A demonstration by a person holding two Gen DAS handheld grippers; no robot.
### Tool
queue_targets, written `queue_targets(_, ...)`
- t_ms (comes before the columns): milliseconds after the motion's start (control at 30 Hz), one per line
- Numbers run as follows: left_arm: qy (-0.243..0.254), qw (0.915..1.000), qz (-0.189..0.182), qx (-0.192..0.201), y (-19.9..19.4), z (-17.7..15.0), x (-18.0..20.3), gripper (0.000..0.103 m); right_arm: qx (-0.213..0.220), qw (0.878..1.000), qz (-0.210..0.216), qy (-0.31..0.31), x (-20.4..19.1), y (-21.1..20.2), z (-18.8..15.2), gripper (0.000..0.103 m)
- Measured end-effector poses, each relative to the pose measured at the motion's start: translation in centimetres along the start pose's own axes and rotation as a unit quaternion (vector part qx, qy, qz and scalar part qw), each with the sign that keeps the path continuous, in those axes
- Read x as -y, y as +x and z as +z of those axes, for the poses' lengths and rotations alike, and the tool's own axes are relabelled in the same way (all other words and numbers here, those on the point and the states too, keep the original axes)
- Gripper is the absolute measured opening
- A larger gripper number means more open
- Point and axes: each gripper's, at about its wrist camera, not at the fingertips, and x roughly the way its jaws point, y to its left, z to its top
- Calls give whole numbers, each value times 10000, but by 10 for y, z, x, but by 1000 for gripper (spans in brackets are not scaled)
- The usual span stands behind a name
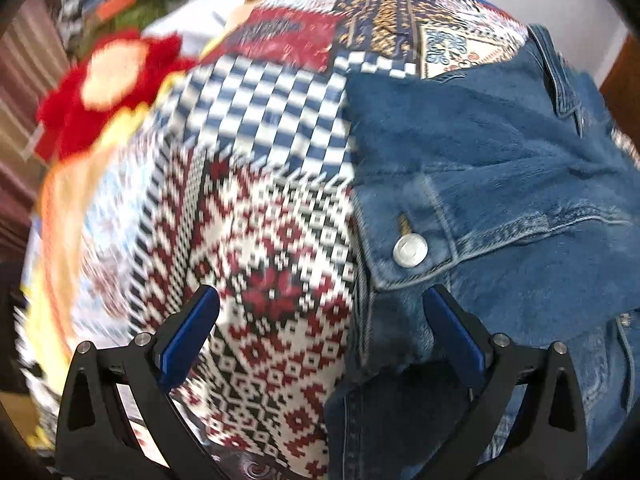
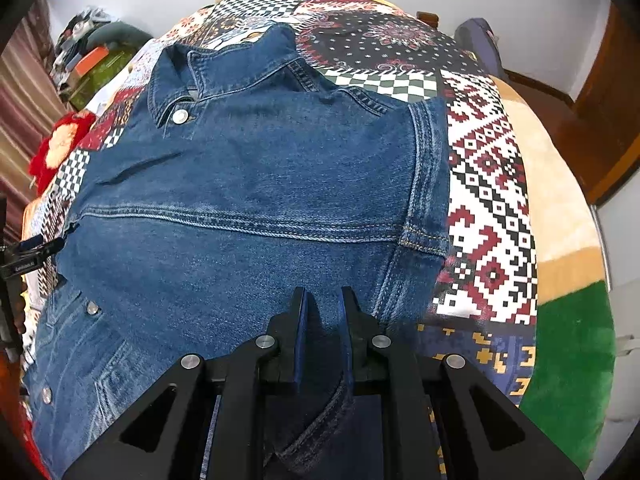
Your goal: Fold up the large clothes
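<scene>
A blue denim jacket (image 2: 248, 184) lies spread on a patchwork bedspread (image 2: 488, 184), collar at the far end and a sleeve folded over its right side. My right gripper (image 2: 323, 308) is shut on a fold of the jacket's denim at the near edge. In the left wrist view the jacket (image 1: 500, 168) fills the right half, with a metal button (image 1: 410, 251) on its cuff or placket. My left gripper (image 1: 320, 304) is open and holds nothing, its right finger over the denim edge and its left finger over the bedspread (image 1: 260, 240). The left wrist view is motion-blurred.
A red and yellow plush toy (image 1: 108, 80) lies at the bed's left edge. A pile of mixed items (image 2: 92, 56) sits at the far left. A beige and green blanket (image 2: 560, 280) lies along the right side. A wooden door (image 2: 612, 112) stands at right.
</scene>
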Motion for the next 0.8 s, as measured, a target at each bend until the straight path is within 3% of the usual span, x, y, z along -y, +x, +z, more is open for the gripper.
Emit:
queue_targets(100, -191, 9998, 37, -53, 1, -6, -11, 103, 5, 9993, -265, -262, -5, -2, -2, 11)
queue_targets(267, -73, 9999, 129, -27, 0, -11, -13, 103, -28, 9965, -607, -581, -9, -8, -8, 11)
queue_targets(400, 82, 9994, 300, 123, -22, -18, -12, 103, -84, 9931, -872, -777, -11, -11, -14, 11)
queue_targets(500, 225, 9987, 340, 295, -42, -21, -7, 103, -262, 9856, -1398, -911, -7, -7, -22, 12)
queue_targets(667, 398, 9970, 250, 619, -73, -15, 5, 103, -491, 9917, -1145, -319, 21, -15, -24, 12)
queue_targets(800, 454, 9954, -61, 843, -83, 2, 28, 103, -54, 9966, -827, 8, 28, -40, -7, 12)
